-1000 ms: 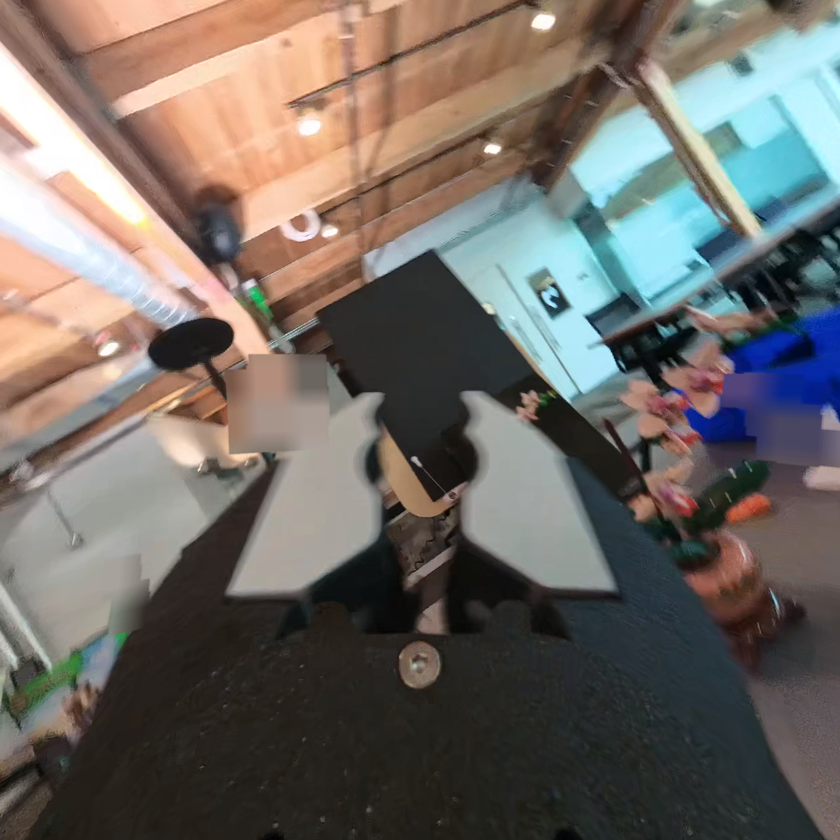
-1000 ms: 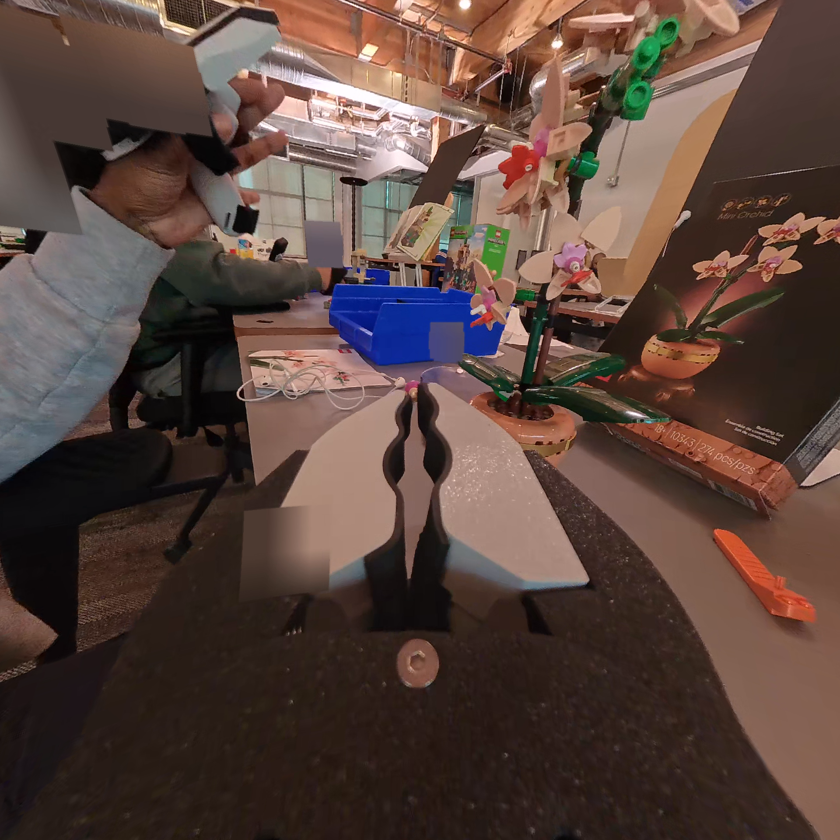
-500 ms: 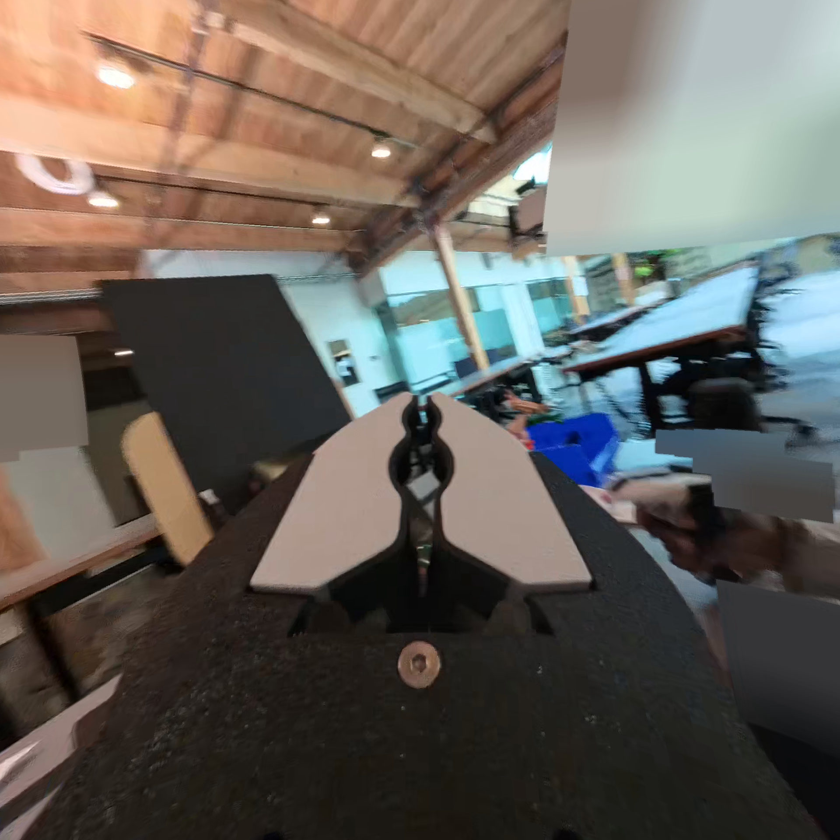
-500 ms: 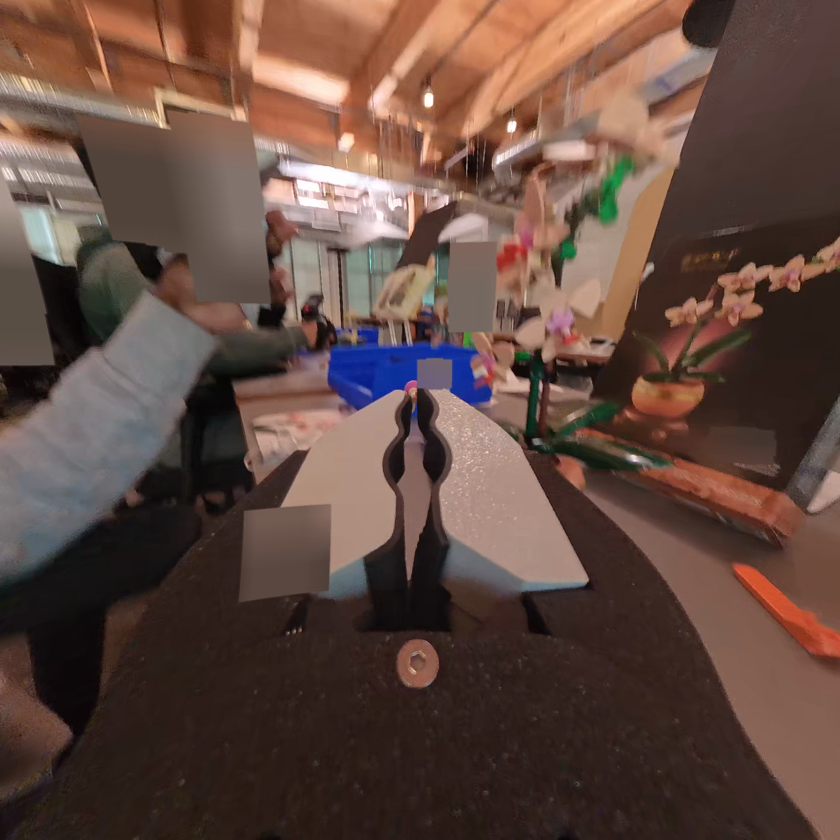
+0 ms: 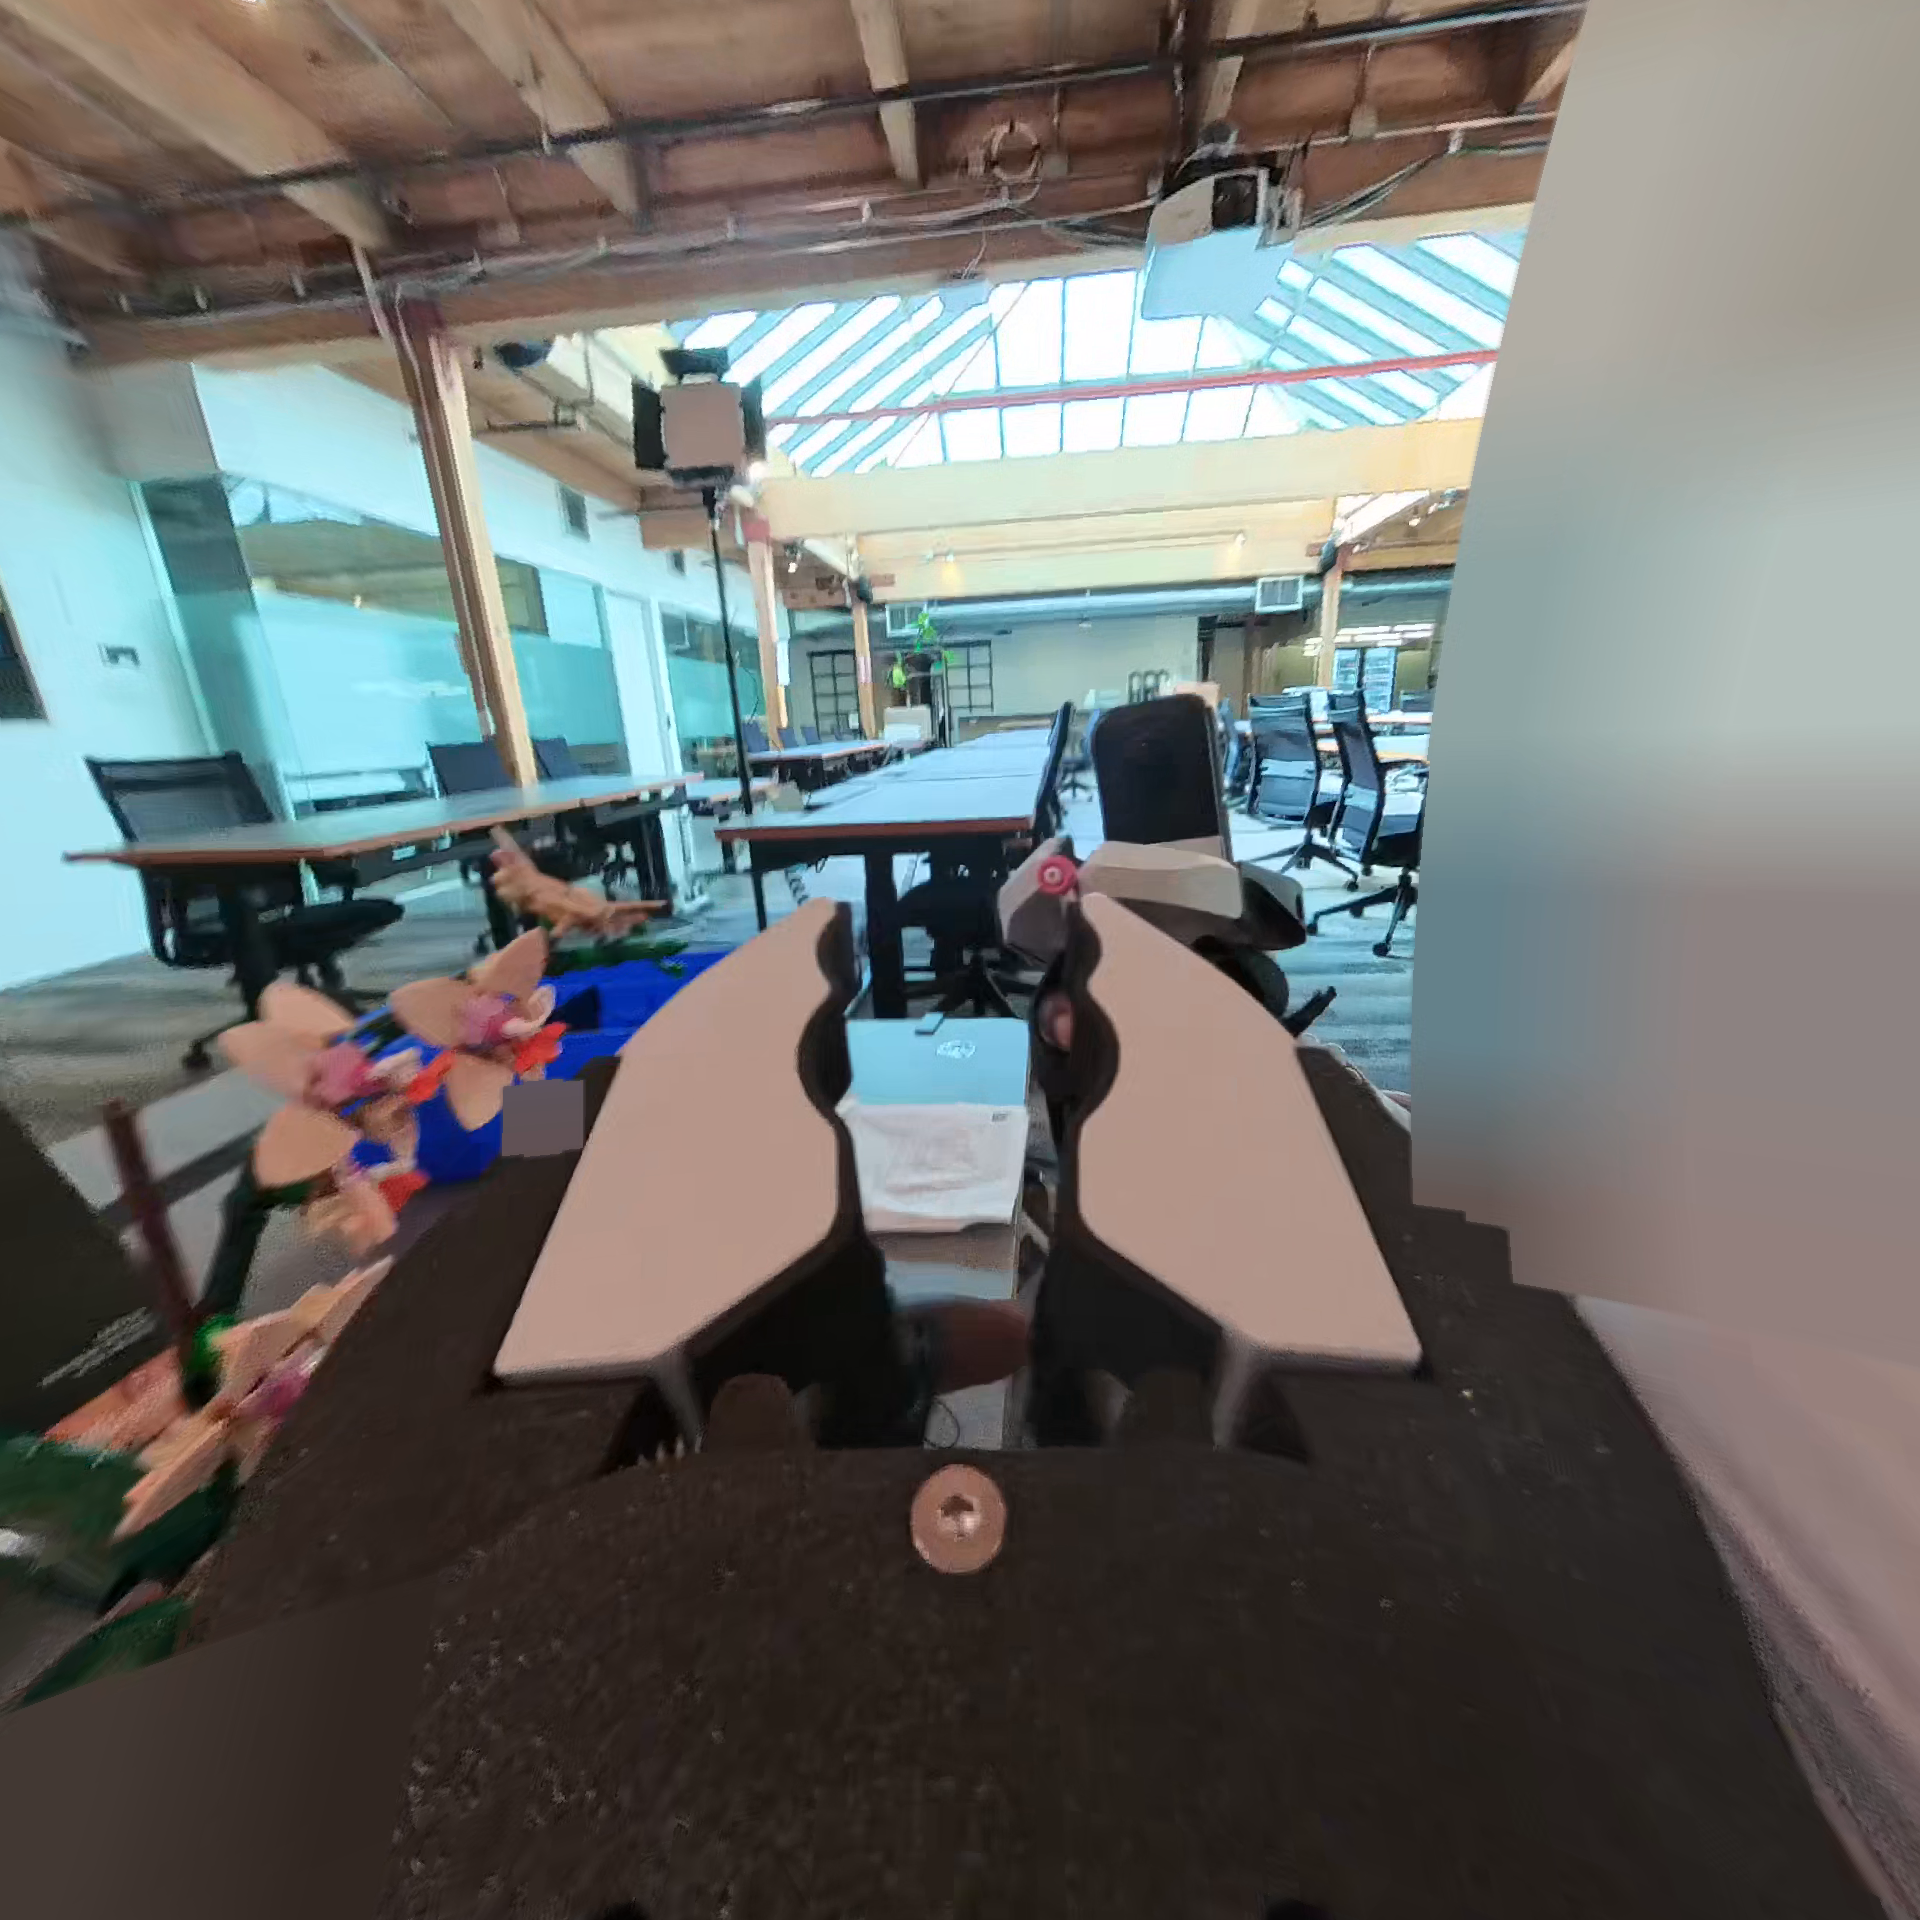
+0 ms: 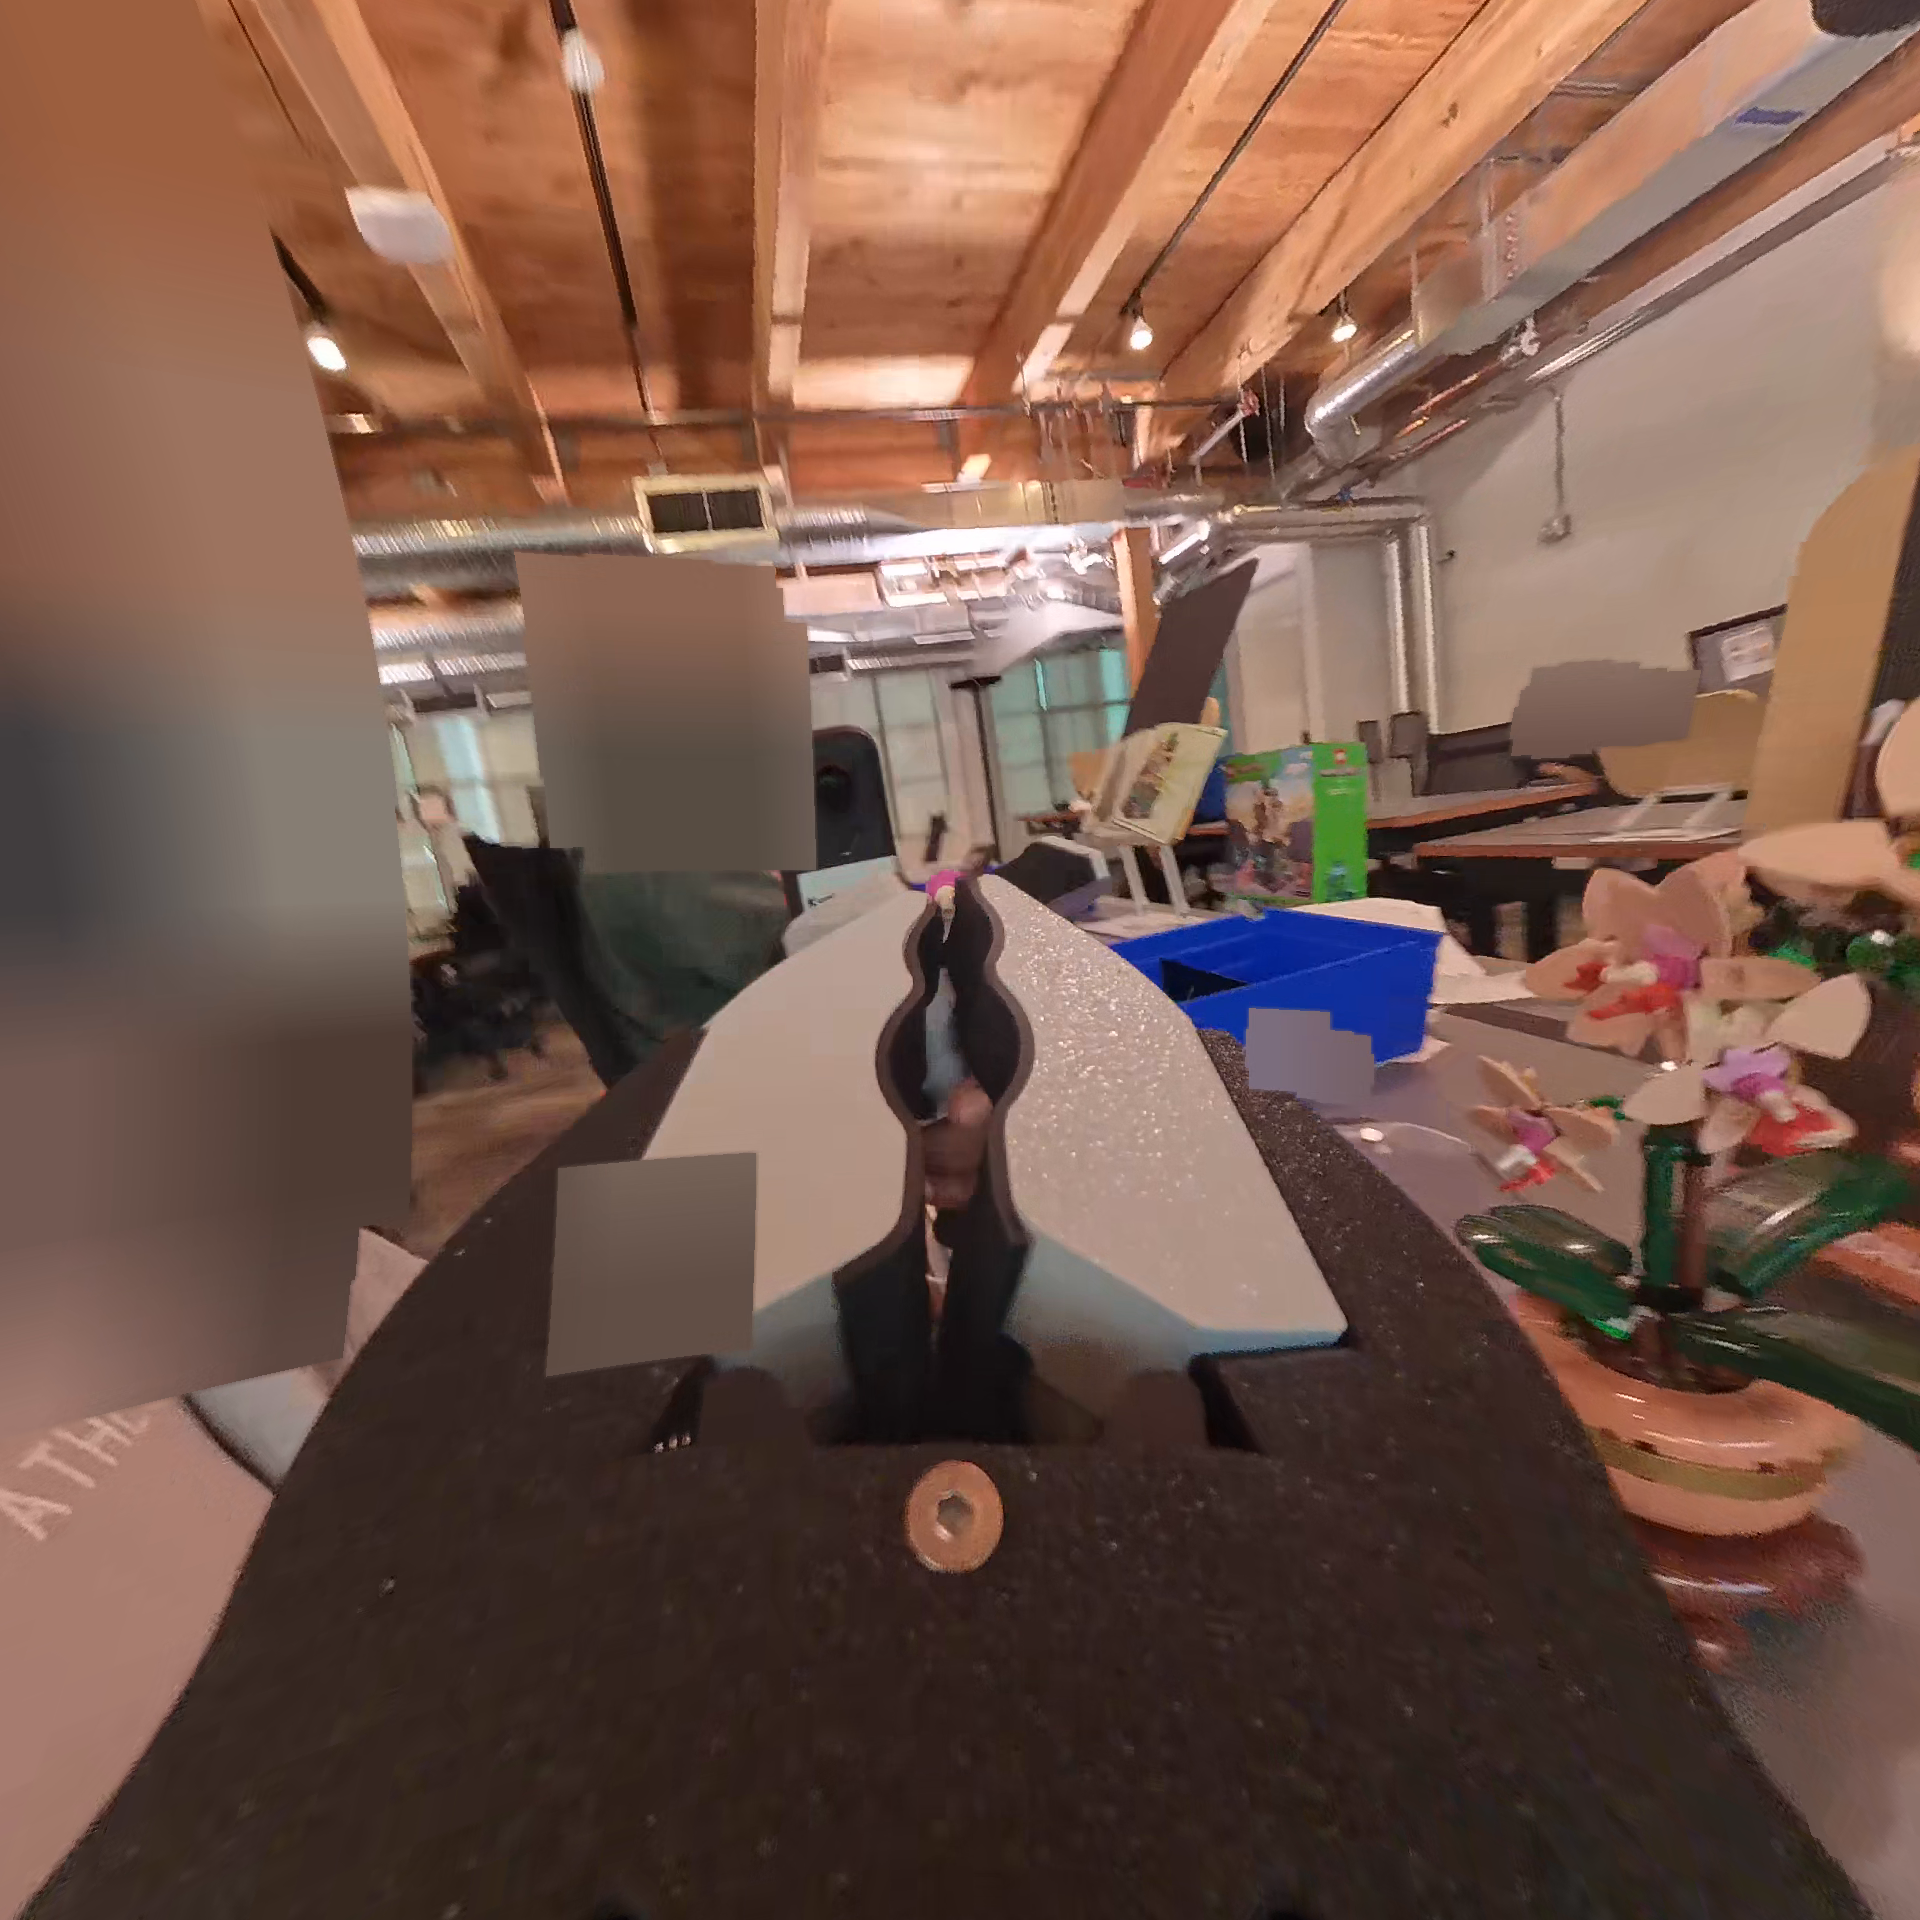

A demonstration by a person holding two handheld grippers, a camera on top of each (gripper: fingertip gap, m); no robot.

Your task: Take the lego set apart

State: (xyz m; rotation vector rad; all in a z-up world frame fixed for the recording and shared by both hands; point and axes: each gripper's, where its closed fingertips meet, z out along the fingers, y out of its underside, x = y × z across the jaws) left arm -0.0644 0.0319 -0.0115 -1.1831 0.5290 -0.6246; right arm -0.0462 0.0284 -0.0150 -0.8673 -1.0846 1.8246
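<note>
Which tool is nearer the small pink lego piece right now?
Right. The right tool pinches the pink piece at its tips; the left tool is open, with the piece just beyond its tips.

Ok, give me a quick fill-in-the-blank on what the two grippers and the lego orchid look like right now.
1. The left gripper has its jaws ___, with nothing held between them.
2. The right gripper is shut on a small ___ piece.
3. The bin on the table behind the orchid is ___ in colour.
4. In the right wrist view, the orchid stands to the ___ of that gripper.

Missing words: open; pink; blue; right.
</note>
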